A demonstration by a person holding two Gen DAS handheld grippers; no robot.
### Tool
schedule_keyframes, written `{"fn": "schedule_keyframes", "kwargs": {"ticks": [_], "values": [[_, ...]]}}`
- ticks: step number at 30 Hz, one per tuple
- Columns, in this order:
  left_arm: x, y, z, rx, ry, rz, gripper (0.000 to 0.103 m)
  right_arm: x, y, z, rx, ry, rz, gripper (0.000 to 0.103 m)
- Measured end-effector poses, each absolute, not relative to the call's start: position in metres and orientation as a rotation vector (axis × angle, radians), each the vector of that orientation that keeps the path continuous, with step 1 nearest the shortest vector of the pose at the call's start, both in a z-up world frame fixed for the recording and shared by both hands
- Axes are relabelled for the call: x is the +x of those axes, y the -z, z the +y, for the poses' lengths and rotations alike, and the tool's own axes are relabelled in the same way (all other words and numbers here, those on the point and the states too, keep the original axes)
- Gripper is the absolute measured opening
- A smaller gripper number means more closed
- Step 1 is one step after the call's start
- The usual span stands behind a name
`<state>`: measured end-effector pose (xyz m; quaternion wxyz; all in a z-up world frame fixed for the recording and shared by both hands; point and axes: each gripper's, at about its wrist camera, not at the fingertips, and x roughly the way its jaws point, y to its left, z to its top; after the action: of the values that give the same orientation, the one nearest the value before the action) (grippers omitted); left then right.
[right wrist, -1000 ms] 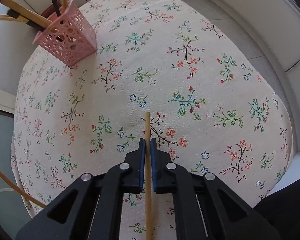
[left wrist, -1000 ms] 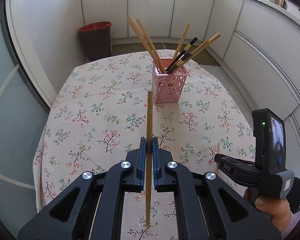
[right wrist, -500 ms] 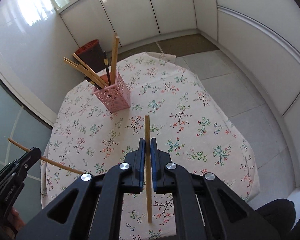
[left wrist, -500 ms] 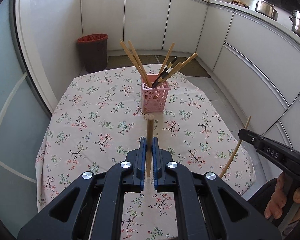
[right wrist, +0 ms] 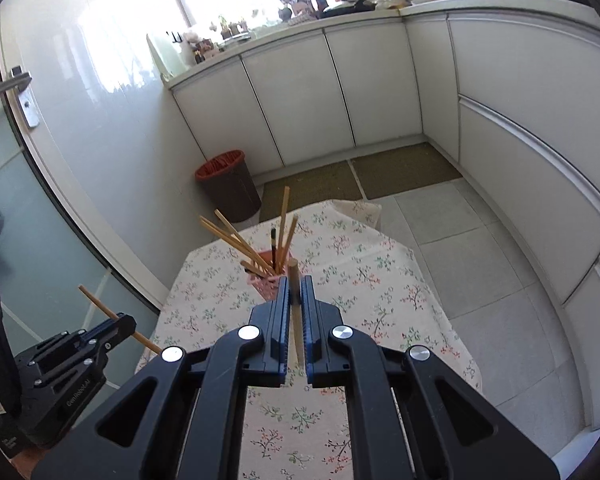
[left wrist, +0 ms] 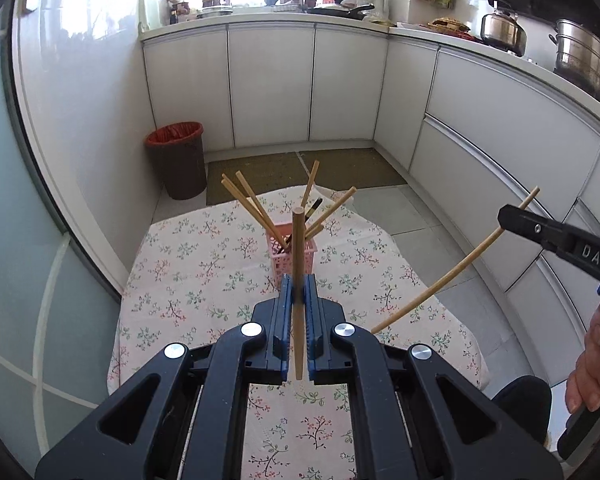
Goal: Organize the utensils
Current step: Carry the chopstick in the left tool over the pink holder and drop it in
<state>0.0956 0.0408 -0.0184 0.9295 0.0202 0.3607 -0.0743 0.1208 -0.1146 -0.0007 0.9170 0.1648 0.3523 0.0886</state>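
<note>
Here, the left gripper [left wrist: 299,292] has its fingers clamped on a wooden chopstick [left wrist: 298,280], which runs lengthwise between the blue pads and points away. The right gripper [right wrist: 295,292] is likewise clamped on a second chopstick [right wrist: 294,304]. Both are above the near part of the table [left wrist: 204,280], which is covered by a floral cloth. Farther along the table stands a pink basket [left wrist: 284,258] holding several upright, fanned chopsticks. Beyond the table, on the floor at left, stands a brown bin [left wrist: 180,160].
</note>
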Motion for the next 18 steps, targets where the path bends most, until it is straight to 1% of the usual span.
{"fn": "schedule_keyframes", "kwargs": {"ticks": [5,10,14,18], "values": [[0.109,-0.012,0.039,0.057,0.146,0.676,0.005,0.133,-0.041,-0.121,0.349,-0.201,0.642,0.006],[0.133,-0.029,0.045,0.049,0.121,0.638,0.005,0.149,-0.068,-0.124,0.344,-0.196,0.581,0.006],[0.156,-0.037,0.046,0.026,0.108,0.606,0.005,0.167,-0.077,-0.125,0.345,-0.198,0.562,0.006],[0.188,-0.031,0.043,0.022,0.087,0.597,0.005,0.188,-0.077,-0.125,0.355,-0.199,0.561,0.006]]}}
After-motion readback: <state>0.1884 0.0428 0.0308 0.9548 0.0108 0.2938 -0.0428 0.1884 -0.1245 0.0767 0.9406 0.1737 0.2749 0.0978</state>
